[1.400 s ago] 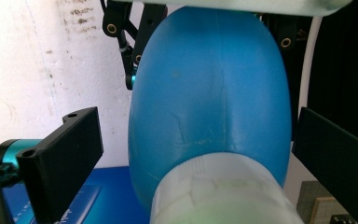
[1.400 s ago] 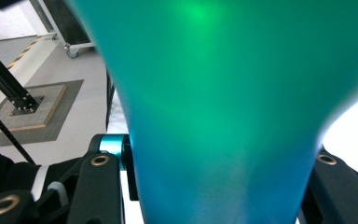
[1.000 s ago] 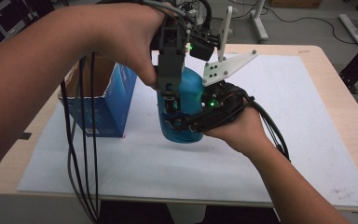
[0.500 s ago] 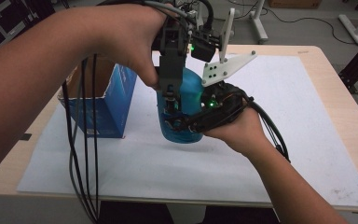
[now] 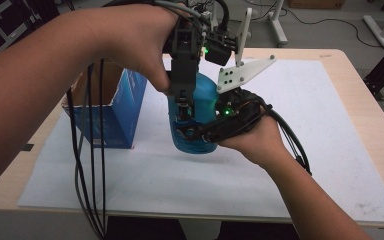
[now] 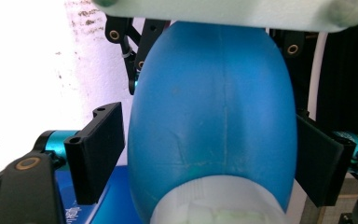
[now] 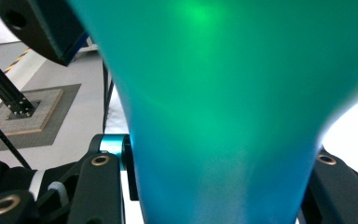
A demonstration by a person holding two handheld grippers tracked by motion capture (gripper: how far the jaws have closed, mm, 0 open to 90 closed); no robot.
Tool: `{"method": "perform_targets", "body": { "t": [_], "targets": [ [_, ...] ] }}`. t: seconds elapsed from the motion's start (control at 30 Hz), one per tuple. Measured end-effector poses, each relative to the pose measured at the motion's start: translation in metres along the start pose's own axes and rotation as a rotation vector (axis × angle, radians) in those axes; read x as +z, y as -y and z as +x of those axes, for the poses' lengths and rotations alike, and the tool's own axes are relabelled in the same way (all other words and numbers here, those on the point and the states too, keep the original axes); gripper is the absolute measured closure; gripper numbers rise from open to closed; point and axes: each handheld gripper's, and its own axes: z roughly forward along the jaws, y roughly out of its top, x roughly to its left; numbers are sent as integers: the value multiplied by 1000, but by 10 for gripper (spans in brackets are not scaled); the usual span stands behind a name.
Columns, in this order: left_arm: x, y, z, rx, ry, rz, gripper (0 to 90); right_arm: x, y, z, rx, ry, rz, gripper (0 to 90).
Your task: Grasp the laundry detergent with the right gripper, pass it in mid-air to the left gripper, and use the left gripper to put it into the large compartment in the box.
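1. One open blue cardboard box [image 5: 115,112] stands at the left of the white paper-covered table [image 5: 330,125].
2. Just right of it stands the blue plastic bottle [image 5: 200,107].
3. Left gripper [image 5: 182,100] comes from above; its jaws have just been closing around the bottle's neck, pads near, not pressing.
4. Right gripper [image 5: 190,132] clamps the bottle's lower body from the right.

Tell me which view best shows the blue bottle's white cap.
Left gripper view: the white cap sits bottom centre, atop the blue bottle. The high view has the left gripper covering the bottle top; the right gripper view gives the bottle's body.
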Motion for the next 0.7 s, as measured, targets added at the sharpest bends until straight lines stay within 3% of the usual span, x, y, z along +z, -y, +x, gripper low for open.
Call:
{"method": "perform_targets", "body": {
  "t": [0.7],
  "targets": [
    [0,-2,-1,6,-6,8,283,0,0,1,-3,0,-8,466]
  ]
}}
